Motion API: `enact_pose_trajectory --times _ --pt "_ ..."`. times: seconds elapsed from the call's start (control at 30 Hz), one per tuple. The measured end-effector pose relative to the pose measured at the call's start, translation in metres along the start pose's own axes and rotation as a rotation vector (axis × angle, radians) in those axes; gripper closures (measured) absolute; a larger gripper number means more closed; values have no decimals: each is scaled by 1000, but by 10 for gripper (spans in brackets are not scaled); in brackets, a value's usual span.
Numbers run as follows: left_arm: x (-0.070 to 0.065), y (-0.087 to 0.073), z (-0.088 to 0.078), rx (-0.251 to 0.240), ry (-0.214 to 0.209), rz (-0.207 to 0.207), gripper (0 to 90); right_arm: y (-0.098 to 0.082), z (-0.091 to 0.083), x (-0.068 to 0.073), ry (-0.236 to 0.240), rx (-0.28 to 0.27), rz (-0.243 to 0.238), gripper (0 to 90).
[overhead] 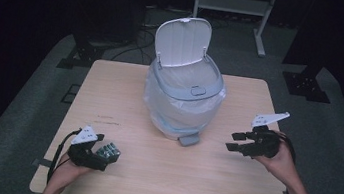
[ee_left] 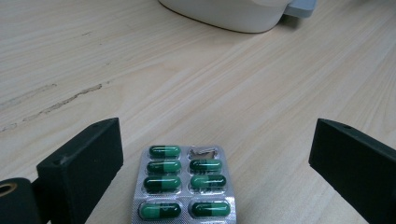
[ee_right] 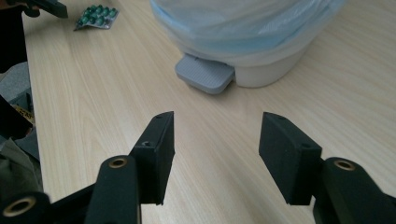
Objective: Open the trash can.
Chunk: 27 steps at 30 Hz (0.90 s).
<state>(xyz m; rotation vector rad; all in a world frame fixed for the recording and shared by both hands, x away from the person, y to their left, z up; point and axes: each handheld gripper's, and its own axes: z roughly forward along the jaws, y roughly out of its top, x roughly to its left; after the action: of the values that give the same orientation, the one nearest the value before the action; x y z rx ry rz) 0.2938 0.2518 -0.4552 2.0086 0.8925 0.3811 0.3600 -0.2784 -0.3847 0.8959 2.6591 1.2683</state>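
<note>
A silver blister pack of green capsules [ee_left: 184, 189] lies flat on the wooden table [overhead: 164, 176], near its front left. My left gripper [overhead: 102, 152] stands open around the pack [overhead: 109, 151], jaws wide apart on either side and not touching it. One blister at the pack's far end is burst and empty. My right gripper [overhead: 237, 141] is open with nothing between its jaws, held low over the table's right side and pointing toward the pedal bin [overhead: 184, 86]. In the right gripper view the grey pedal [ee_right: 204, 73] lies just ahead, and the pack [ee_right: 95, 18] shows far off.
The white pedal bin [ee_right: 252, 37] stands mid-table with its lid [overhead: 183, 40] up and a clear bag lining it. Dark scuff marks [ee_left: 60, 101] cross the wood ahead of the left gripper. A metal frame [overhead: 232, 4] stands on the floor behind the table.
</note>
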Motion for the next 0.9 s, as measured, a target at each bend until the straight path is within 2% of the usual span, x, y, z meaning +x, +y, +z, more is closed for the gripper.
enact_pose_trajectory --times 0.3,0.5,0.77,0.9 --pt "0 -2 2 22 -10 21 20 -17 6 -2 5 -3 13 414" --pt "2 -4 1 31 -5 19 20 -28 9 -3 12 -6 22 414" --pt "4 -8 8 88 -1 32 39 -41 11 -5 26 -16 35 414" --pt "3 -9 11 117 31 53 47 -47 12 -4 24 -12 40 403"
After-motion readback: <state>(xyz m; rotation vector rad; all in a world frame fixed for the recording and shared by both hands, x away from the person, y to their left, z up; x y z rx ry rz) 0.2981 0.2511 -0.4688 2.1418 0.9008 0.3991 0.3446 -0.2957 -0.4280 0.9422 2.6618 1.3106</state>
